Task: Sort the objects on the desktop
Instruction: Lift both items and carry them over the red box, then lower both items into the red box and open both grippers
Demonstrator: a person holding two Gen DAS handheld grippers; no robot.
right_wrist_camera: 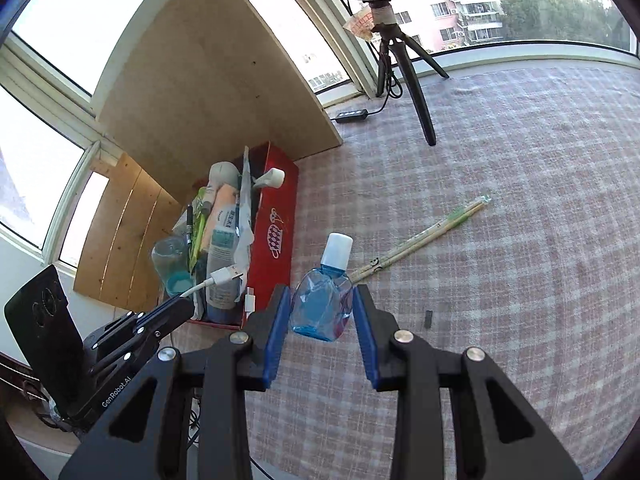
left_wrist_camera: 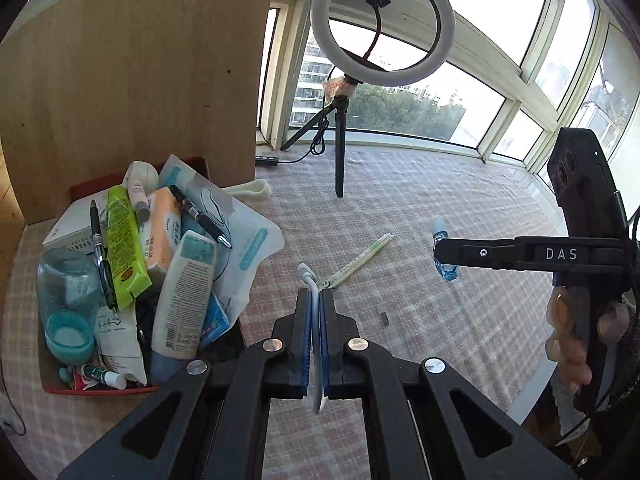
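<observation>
A pink-and-white checked cloth (right_wrist_camera: 520, 220) covers the table. The box (right_wrist_camera: 280, 216) at the left is red with a white emblem. The small bottle (right_wrist_camera: 320, 308) is clear blue with a white cap. The cable (left_wrist_camera: 316, 320) is white, and both grippers are black with blue pads (right_wrist_camera: 276, 332). The far ring light (left_wrist_camera: 382, 20) is white on a black tripod.

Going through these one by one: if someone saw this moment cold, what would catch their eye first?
Probably the two loaded grippers: the left gripper is shut on a white USB cable, and the right gripper clamps a small blue bottle with a white cap. Next, the overstuffed red box at the left, heaped with tubes, pens and packets, and the ring light on its tripod by the window. Wrapped chopsticks lie alone on the checked cloth.
</observation>
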